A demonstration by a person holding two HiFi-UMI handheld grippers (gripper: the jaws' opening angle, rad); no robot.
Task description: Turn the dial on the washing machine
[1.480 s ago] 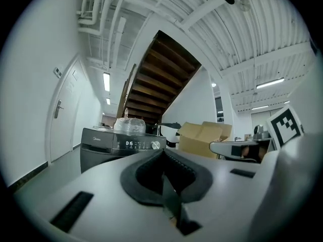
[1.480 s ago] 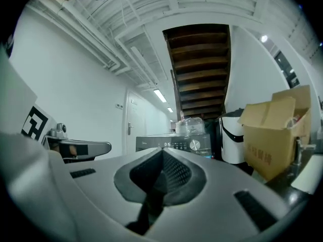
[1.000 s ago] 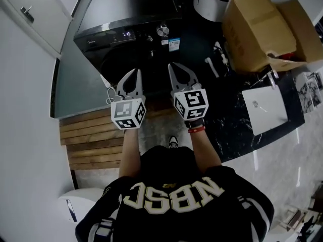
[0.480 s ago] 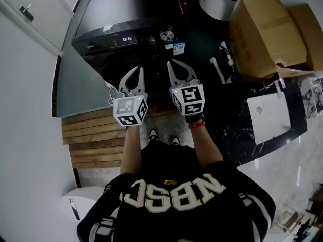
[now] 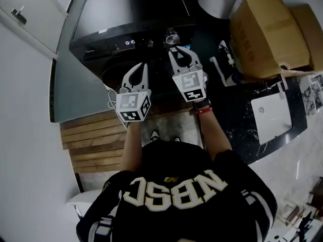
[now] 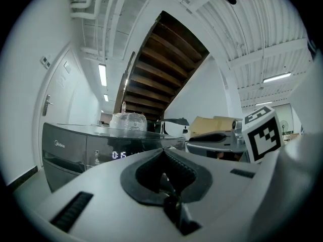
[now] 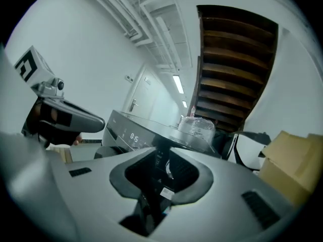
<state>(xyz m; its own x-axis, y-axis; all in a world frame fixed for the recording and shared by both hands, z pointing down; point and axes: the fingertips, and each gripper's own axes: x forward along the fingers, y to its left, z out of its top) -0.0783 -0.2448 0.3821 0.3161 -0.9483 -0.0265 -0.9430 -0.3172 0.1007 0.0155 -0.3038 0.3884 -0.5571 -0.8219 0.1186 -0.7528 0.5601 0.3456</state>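
Note:
The black washing machine [image 5: 126, 14] stands ahead, with a lit display [image 5: 128, 43] and a silver dial [image 5: 172, 36] at the right of its panel. My right gripper [image 5: 180, 52] is just short of the dial, not touching it. Its jaws are opening, and the dial [image 7: 169, 169] shows through the narrow gap with nothing between them [image 7: 163, 150]. My left gripper [image 5: 141, 67] hangs lower left, in front of the machine's door, tips together and empty [image 6: 162, 150]. The display [image 6: 119, 155] also shows in the left gripper view.
Cardboard boxes [image 5: 262, 24] and a white flat device [image 5: 270, 110] lie to the right on the dark floor. A wooden slat platform [image 5: 93, 140] is at the lower left. A plastic-wrapped bundle [image 7: 197, 127] sits on the machine's top. A white wall with a door [image 5: 25, 19] runs along the left.
Both grippers have moved forward toward the machine. The right one went further, up close to the dial, and its tips have parted slightly.

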